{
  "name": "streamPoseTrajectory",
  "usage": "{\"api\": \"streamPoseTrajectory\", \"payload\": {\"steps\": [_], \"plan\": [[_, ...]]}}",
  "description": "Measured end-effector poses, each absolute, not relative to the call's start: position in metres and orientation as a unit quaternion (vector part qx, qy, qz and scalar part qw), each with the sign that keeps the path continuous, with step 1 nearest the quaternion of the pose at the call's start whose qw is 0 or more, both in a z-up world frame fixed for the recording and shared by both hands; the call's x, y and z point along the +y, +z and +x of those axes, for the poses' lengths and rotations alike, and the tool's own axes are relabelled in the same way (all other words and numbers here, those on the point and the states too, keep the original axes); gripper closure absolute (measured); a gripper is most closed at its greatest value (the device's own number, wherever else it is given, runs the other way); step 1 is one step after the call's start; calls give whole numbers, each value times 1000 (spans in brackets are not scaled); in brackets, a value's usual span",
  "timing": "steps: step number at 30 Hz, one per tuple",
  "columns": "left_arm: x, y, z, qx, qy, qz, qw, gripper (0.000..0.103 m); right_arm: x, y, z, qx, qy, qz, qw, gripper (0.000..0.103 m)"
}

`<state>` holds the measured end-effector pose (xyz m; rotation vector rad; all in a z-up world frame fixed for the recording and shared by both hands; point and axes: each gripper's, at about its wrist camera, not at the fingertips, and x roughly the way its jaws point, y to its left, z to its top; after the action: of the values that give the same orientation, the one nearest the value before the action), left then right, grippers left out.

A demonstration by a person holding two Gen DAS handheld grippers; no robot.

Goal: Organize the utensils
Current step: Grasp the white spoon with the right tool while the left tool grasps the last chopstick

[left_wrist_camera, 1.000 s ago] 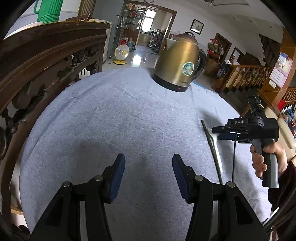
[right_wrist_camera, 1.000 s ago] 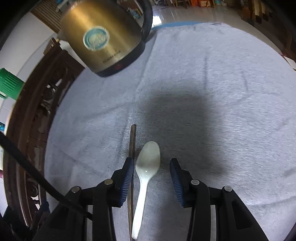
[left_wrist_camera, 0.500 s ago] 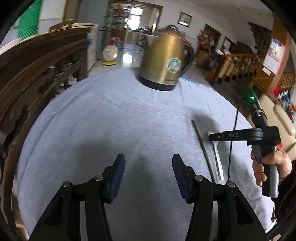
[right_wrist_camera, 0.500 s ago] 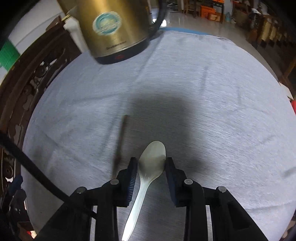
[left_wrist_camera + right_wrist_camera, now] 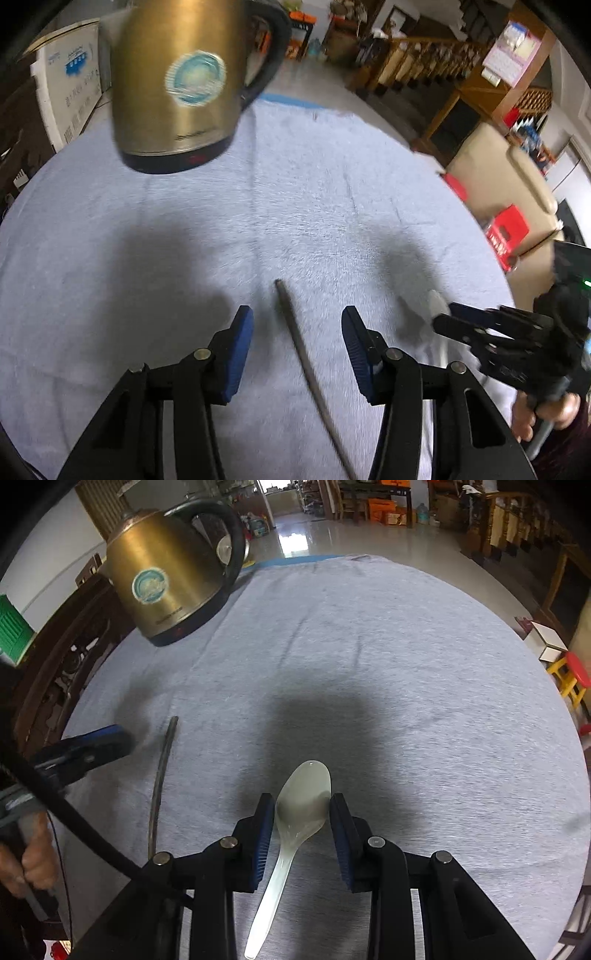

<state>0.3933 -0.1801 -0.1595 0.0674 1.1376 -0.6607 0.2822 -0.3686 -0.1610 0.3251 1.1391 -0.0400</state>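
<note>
A thin dark chopstick (image 5: 300, 347) lies on the grey tablecloth (image 5: 332, 184), running away from the camera. My left gripper (image 5: 297, 330) straddles it, one blue pad on each side. The jaws are closing and neither pad touches the chopstick. In the right wrist view the same chopstick (image 5: 160, 782) lies to the left, with the left gripper (image 5: 122, 740) beside it. My right gripper (image 5: 302, 808) is shut on the bowl of a white plastic spoon (image 5: 304, 794); the handle trails back under the gripper. The left wrist view shows the right gripper (image 5: 443, 317) at far right with the spoon's tip (image 5: 436, 301) poking out.
A brass electric kettle (image 5: 173, 579) stands at the back left of the cloth (image 5: 369, 646). A carved wooden chair (image 5: 55, 664) borders the left edge. Red stools (image 5: 576, 668) stand on the floor past the right edge. A hand (image 5: 22, 856) grips the left handle.
The left gripper swung right and now straddles the chopstick. The right gripper shut on the spoon and carried it right, away from the chopstick.
</note>
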Motion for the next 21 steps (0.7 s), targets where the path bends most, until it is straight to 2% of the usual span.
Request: {"api": "streamPoseTrajectory", "payload": {"steps": [2, 4, 8, 15, 21], "plan": [[-190, -167, 399, 538, -301, 43, 786, 57, -373, -156, 277, 527, -16, 159, 835, 70], [-196, -177, 404, 550, -297, 43, 779, 73, -374, -154, 274, 518, -14, 161, 840, 70], [-203, -189, 407, 562, -291, 51, 773, 94, -375, -148, 271, 504, -4, 166, 848, 70], [-182, -182, 393, 547, -277, 64, 787, 97, -370, -139, 256, 493, 14, 168, 853, 70], [-142, -169, 372, 542, -270, 63, 793, 98, -360, -149, 242, 532, 4, 130, 837, 70]]}}
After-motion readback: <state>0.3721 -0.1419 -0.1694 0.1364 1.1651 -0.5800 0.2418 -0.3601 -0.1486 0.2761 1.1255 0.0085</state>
